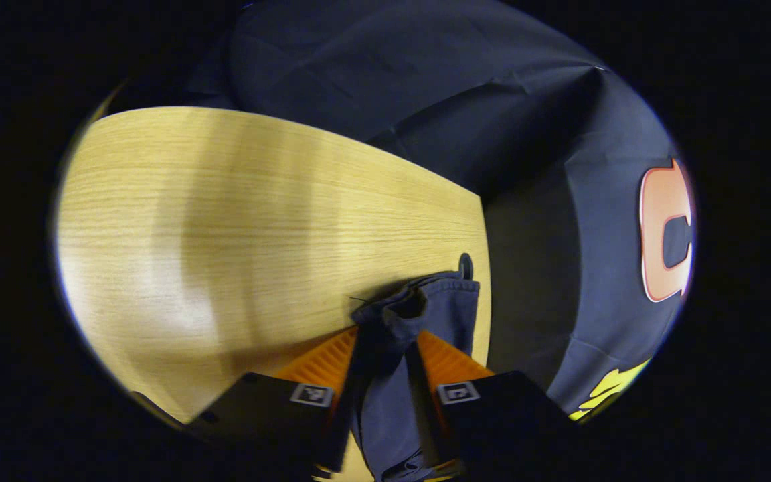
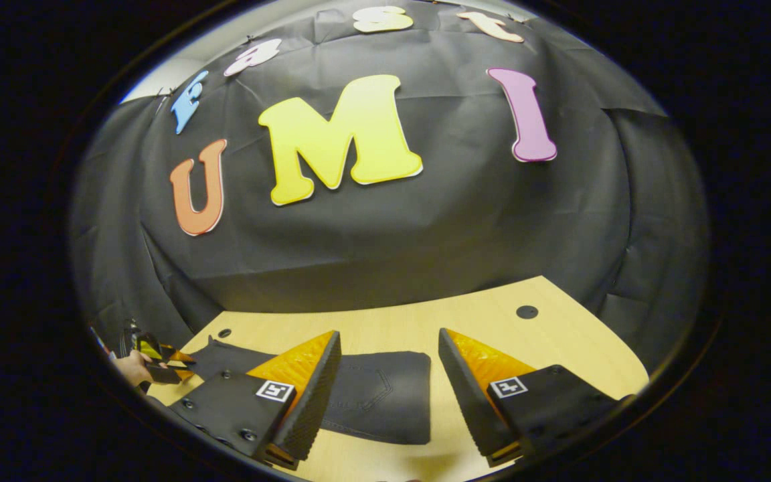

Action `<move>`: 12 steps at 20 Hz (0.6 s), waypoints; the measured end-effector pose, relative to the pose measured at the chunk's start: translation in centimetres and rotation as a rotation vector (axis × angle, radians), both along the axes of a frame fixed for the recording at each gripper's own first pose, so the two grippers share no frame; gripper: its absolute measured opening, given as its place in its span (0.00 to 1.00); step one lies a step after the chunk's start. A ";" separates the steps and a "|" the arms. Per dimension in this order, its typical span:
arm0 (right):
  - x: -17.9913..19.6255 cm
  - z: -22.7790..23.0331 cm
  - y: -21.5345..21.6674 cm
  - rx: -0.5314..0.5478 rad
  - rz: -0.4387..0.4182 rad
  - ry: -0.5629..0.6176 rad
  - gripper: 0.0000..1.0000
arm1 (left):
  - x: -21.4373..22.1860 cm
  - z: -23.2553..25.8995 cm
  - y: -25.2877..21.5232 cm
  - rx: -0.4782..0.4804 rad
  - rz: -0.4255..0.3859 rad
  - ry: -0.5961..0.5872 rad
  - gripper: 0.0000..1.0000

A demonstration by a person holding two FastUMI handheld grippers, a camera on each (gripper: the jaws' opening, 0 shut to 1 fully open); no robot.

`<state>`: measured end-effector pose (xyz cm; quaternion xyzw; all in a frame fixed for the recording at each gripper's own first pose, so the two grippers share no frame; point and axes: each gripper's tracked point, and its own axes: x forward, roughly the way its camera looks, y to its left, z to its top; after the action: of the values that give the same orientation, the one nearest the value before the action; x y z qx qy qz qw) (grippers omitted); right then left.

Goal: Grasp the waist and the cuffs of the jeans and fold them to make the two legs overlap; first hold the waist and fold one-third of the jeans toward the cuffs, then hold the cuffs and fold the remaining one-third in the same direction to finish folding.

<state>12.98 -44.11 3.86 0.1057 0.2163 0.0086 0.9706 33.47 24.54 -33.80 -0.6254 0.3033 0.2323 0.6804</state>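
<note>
Dark blue jeans lie on the light wooden table (image 1: 225, 234). In the left gripper view, a bunched end of the jeans (image 1: 419, 311) sticks up between my fingers, and my left gripper (image 1: 389, 335) is shut on it, close to the table's right edge. In the right gripper view, the jeans (image 2: 379, 395) lie flat with a pocket seam showing. My right gripper (image 2: 388, 333) stands open above them, with nothing between its fingers. The cloth stretches left toward the other gripper (image 2: 158, 355), which a hand (image 2: 132, 368) holds at the table's far left.
The table (image 2: 559, 341) has small round holes: one (image 1: 465, 266) just past the held cloth, two more (image 2: 527, 312) (image 2: 224, 333) near its back corners. Black cloth walls close in behind and beside the table. Bare wood spreads left of the left gripper.
</note>
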 end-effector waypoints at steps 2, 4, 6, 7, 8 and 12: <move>-0.1 -0.1 -0.3 0.003 -0.004 0.007 0.90 | 0.5 -0.1 -0.2 -0.022 0.011 -0.005 0.22; -0.1 0.1 -0.5 -0.001 -0.004 0.003 0.90 | 0.9 0.0 0.0 -0.022 0.013 -0.018 0.12; -0.2 0.4 -0.8 -0.010 0.000 0.002 0.90 | 1.1 0.3 -0.2 -0.023 -0.004 -0.046 0.05; -0.3 0.5 -1.0 -0.013 -0.001 0.000 0.90 | 1.1 0.9 -0.3 -0.025 -0.020 -0.076 0.05; -0.3 0.7 -1.3 -0.013 -0.005 -0.003 0.90 | 1.3 1.5 -0.3 -0.023 -0.021 -0.111 0.04; -0.6 1.1 -1.9 0.002 -0.016 -0.004 0.90 | 1.4 3.4 -0.6 -0.019 -0.033 -0.190 0.04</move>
<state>12.34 -46.01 4.97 0.1085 0.2135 0.0015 0.9709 34.82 23.91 -30.38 -0.6458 0.2499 0.1580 0.7040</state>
